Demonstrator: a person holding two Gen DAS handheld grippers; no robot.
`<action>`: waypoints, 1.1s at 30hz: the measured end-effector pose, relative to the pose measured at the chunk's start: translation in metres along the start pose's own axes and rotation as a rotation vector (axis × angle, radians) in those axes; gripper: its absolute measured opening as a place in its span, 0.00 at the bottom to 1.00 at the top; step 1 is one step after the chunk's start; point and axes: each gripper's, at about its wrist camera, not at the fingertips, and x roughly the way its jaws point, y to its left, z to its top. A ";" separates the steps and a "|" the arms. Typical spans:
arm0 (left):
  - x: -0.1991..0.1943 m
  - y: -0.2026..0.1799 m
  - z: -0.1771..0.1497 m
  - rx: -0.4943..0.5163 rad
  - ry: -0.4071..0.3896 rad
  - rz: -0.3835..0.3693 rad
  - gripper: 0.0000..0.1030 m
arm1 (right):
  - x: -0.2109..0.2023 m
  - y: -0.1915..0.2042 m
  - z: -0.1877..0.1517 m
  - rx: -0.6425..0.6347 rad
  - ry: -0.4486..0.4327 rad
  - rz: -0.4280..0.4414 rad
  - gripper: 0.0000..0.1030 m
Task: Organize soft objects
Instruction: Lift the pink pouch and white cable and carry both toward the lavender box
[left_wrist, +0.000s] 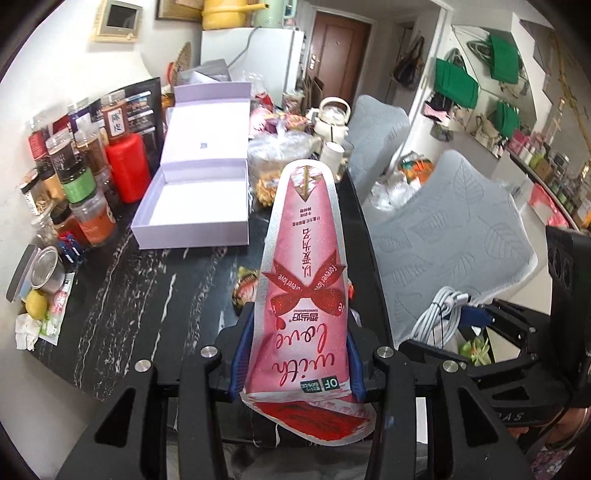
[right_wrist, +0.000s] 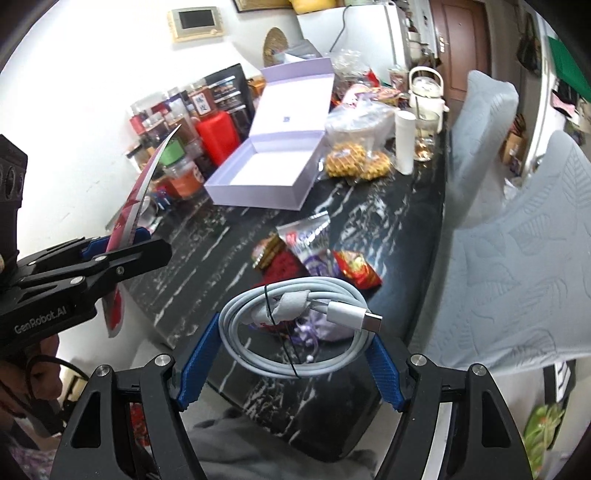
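The black table (right_wrist: 229, 258) is stretching ahead of both jaws, its right edge running beside grey chairs (right_wrist: 517, 258). The open box (left_wrist: 192, 192) is sitting well ahead. The left gripper (left_wrist: 295, 354) is pinching a pink packet (left_wrist: 303, 266). The right gripper (right_wrist: 291, 354) is clamping a coiled cable (right_wrist: 295, 332) above loose snack packets (right_wrist: 314, 240).

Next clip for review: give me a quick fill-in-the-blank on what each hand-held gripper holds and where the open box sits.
The left hand-held gripper is shut on a ____ snack packet.
The right hand-held gripper holds a coiled white ____.
The lilac box on the black table has its lid ____.

Missing words: pink; cable; open
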 end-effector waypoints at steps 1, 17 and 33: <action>-0.001 0.002 0.004 -0.004 -0.007 -0.001 0.41 | 0.000 0.001 0.002 -0.003 -0.001 0.004 0.73; 0.026 0.044 0.072 0.045 -0.017 -0.016 0.41 | 0.030 0.020 0.077 -0.009 -0.046 0.028 0.73; 0.065 0.079 0.136 0.043 -0.008 -0.037 0.41 | 0.070 0.022 0.151 -0.022 -0.055 0.012 0.73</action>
